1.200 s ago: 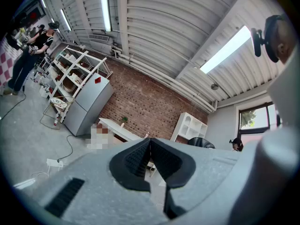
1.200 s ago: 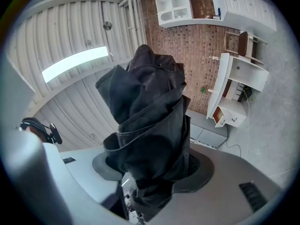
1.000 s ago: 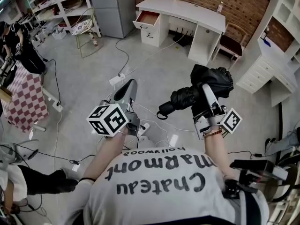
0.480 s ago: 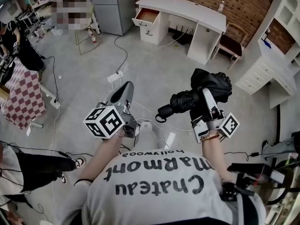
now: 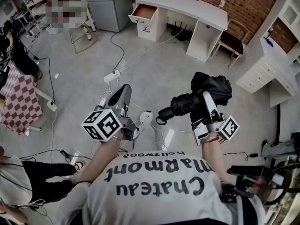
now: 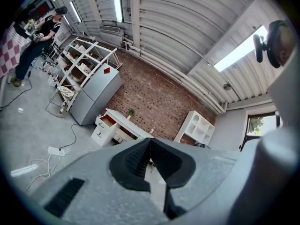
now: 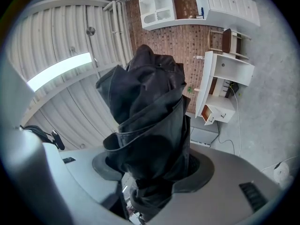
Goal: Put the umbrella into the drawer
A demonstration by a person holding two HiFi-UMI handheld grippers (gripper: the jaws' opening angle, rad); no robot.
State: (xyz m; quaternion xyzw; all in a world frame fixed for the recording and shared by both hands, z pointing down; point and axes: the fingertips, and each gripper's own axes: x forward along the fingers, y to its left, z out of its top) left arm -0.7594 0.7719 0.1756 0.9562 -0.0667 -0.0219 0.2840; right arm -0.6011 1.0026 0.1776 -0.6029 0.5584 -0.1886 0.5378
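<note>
Umbrella clamped in right hand-held gripper, loose folds bulging; may slip or snag on open drawer rim, upper centre of frame. Left hand-held gripper closed, empty.

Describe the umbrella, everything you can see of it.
The umbrella is black, folded and compact; its fabric canopy is loosely bunched. It hangs roughly level in the air above the floor, clamped across its middle by the right gripper, jaws pressing the cloth from both sides. Nothing else touches it. The narrower end, with a small loop, points toward the left gripper.
</note>
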